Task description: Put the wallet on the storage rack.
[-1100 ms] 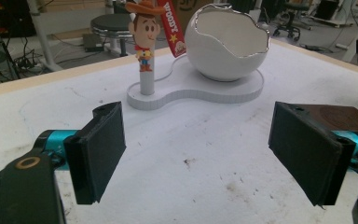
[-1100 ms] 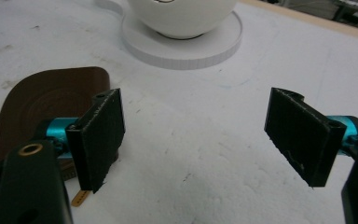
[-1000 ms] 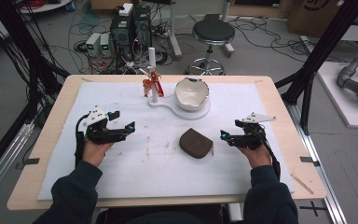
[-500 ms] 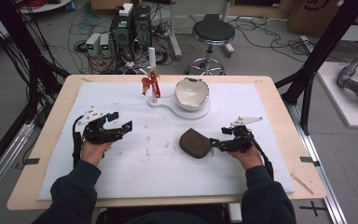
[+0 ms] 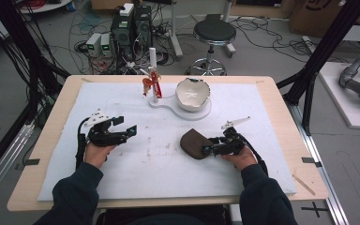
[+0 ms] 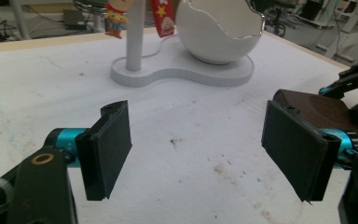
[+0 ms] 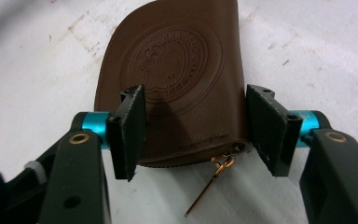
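right gripper view puts the flat brown embossed leather pouch [image 7: 177, 79] on the white counter [image 7: 37, 70] between the right gripper's [image 7: 198, 133] fingers, which have just been closing yet clear it, zipper end nearest; left gripper [image 5: 127, 126] gapes empty, farther off.

A robotics lab, set up for recording

The desk [image 5: 281, 112] stood inside a black frame [image 5: 326, 51], with tangled cables [image 5: 42, 61] running across the grey floor to computer towers [image 5: 133, 28] and power boxes [image 5: 98, 44]; a round stool [image 5: 214, 32], cardboard boxes [image 5: 316, 16] and a grey robot arm [image 5: 358, 82] waited nearby.
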`<state>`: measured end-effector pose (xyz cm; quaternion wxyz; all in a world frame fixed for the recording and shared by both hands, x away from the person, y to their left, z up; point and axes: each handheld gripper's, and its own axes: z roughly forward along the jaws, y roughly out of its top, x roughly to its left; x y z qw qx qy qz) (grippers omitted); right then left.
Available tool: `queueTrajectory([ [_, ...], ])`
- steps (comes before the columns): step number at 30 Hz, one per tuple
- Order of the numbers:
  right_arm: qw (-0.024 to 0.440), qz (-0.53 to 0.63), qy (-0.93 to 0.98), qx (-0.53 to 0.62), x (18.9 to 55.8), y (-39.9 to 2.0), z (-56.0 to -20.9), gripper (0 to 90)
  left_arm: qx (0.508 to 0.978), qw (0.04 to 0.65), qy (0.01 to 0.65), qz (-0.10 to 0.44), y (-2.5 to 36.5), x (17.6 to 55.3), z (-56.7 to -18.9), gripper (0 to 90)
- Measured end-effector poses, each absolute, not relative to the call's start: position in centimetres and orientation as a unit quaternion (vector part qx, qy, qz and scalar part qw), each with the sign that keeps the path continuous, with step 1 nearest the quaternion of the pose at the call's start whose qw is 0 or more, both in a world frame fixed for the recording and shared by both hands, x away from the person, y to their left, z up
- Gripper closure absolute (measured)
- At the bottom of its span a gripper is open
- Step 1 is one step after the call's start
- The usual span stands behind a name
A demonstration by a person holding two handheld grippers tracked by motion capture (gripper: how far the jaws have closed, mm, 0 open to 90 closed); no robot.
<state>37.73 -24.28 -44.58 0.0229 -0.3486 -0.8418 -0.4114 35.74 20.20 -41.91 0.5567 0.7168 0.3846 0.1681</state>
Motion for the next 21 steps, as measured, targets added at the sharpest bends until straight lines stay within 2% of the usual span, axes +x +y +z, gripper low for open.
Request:
queueTrajectory([
  [7,-0.105,-0.397,-0.883,-0.227,36.0,-22.6,-43.1,44.8,0.734,0.564,0.365,0.100,17.3,36.5,-42.5,24.6],
  [14,-0.156,-0.400,-0.887,-0.167,35.1,-22.0,-42.6,44.8,0.777,0.541,0.319,0.040,11.7,37.4,-43.6,24.6],
  [21,-0.174,-0.407,-0.887,-0.134,34.6,-21.5,-42.5,44.8,0.796,0.525,0.301,-0.030,8.6,38.6,-44.7,26.0],
])
